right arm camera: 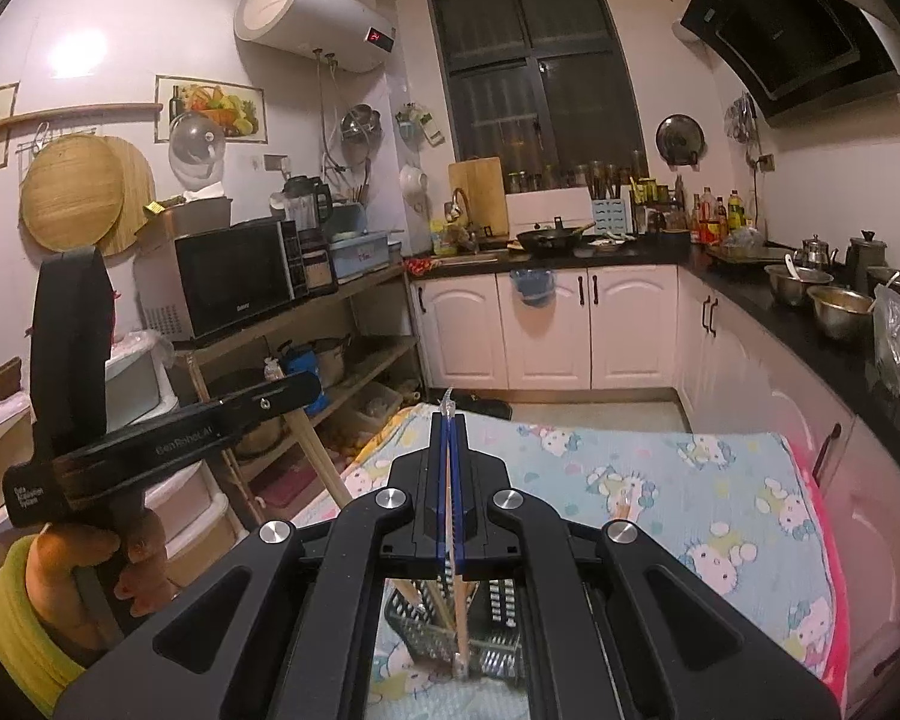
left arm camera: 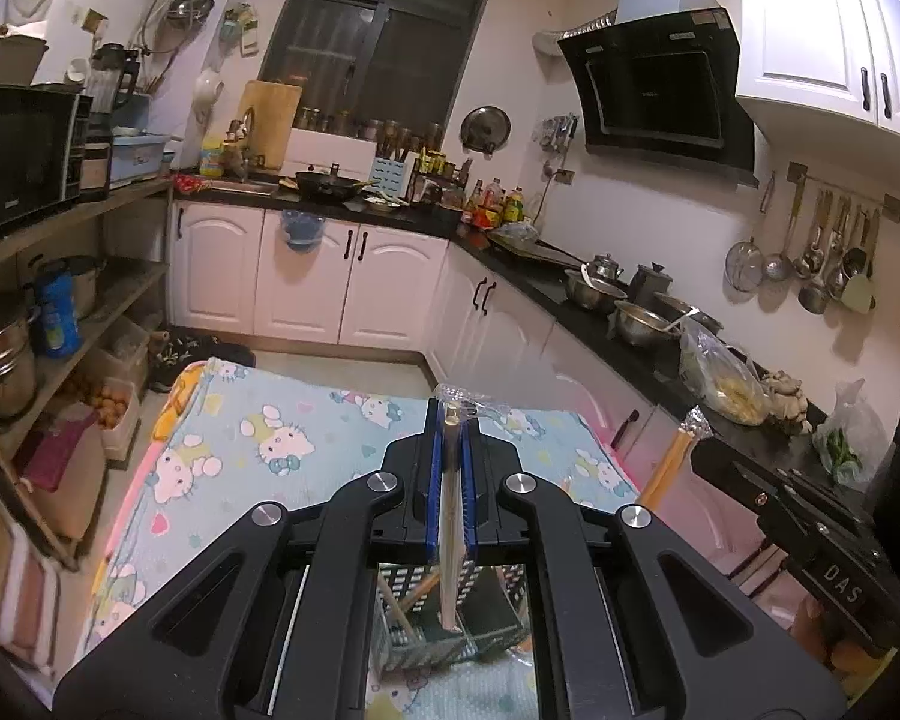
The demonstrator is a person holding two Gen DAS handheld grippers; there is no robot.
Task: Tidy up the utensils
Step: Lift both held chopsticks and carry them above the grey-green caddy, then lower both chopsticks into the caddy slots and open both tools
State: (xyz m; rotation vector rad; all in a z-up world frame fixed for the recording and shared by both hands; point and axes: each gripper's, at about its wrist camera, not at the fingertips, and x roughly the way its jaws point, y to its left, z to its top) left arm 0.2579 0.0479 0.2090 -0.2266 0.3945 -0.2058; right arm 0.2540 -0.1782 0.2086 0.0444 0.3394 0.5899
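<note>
Left wrist view is showing the left tool closed down tight on a pale wrapped stick, most likely a chopstick pair in clear plastic. The blue pads are pressing on it from both sides, and its wrapper tip is poking out just past the fingertips. The stick is hanging down behind the pads into a black perforated basket, which is sitting on the near part of the tabletop, covered with a cartoon-cat cloth. Other wooden sticks are leaning inside that basket. At the right of this view the right tool is showing side-on, gripping an orange stick with a crinkled clear wrapper at its top.

The right wrist view is showing the right tool with its pads fully together on that thin stick, which is running down between them into the same basket, where it is standing among more sticks. At the left, a hand with a yellow-green sleeve is holding the left tool, whose stick is slanting down and right below its fingers.

Both tools are hovering above the near end of the tabletop. Kitchen cabinets are standing at the far side.
</note>
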